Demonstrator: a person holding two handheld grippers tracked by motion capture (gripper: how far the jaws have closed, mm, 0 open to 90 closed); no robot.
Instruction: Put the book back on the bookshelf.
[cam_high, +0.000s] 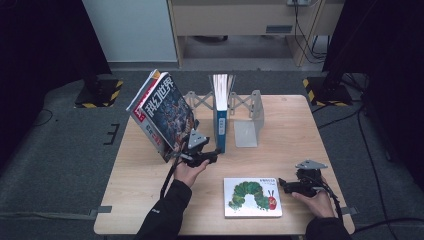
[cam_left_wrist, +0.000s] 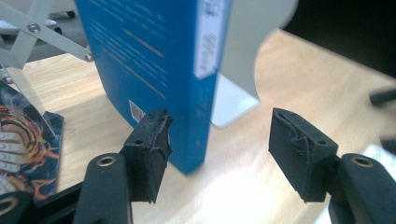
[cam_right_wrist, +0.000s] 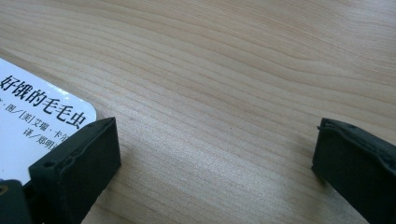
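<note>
Pale wooden table (cam_high: 280, 150) on grey carpet, in a dim room with a cabinet behind, seen from above.

Left gripper (cam_high: 202, 156) sits near the table's centre with its jaws apart and nothing between them; in the left gripper view its pads (cam_left_wrist: 149, 149) stand clear of the blue book (cam_left_wrist: 159, 70), whose lower corner is just beyond the left pad. That blue book (cam_high: 220, 122) stands upright, spine toward the person, in a grey expanding book rack (cam_high: 248, 120) at the table's twelve o'clock. At ten o'clock from the left gripper, a large magazine (cam_high: 162, 112) with a dark illustrated cover leans tilted to the left, its bottom edge on the table close to the gripper; whether it rests against the rack's left end is hard to tell from here.

Right gripper (cam_high: 287, 186) lies low at the table's four o'clock, jaws wide and holding nothing. Its left pad (cam_right_wrist: 77, 163) reaches the corner of a white caterpillar picture book (cam_high: 252, 197) lying flat at six o'clock.

Judging by the layout, the books are being stood in the rack, and the magazine looks next. To do it well, grip the magazine low near its spine, raise it upright, and slide it in beside the blue book without knocking that over.

Left forearm, in a black sleeve, comes up from the bottom edge, hand under the gripper, pointing toward one o'clock. Right hand rests on the table, gripper pointing toward nine o'clock.
</note>
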